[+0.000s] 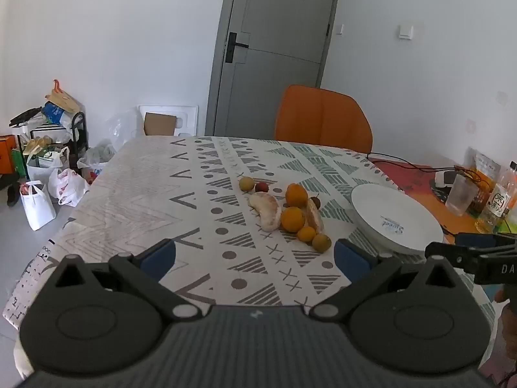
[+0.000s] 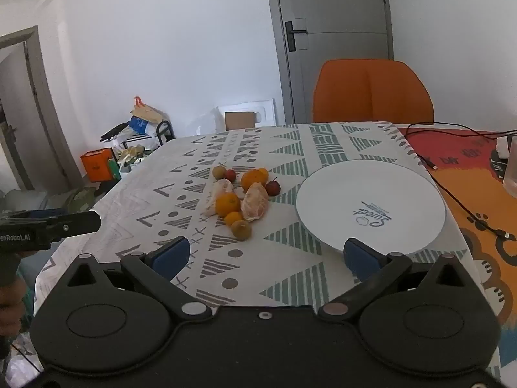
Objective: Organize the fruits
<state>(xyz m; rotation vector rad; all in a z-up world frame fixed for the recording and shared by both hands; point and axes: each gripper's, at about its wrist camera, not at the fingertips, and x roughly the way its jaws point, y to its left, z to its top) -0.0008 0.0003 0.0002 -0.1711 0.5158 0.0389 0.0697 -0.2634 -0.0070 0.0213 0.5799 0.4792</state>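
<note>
Gaping wide, both tongs (image 1: pixel 255 258) (image 2: pixel 265 255) hold nothing.

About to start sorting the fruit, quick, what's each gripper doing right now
Left gripper: open, holding nothing, short of the fruit pile.
Right gripper: open, holding nothing, by the near rim of the white plate.

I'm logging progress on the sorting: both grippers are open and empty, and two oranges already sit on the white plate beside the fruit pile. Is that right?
Not quite. The white plate holds no fruit; the right wrist view shows it bare. The oranges lie in the fruit pile on the tablecloth beside it. The left gripper and right gripper are open and empty.
</note>
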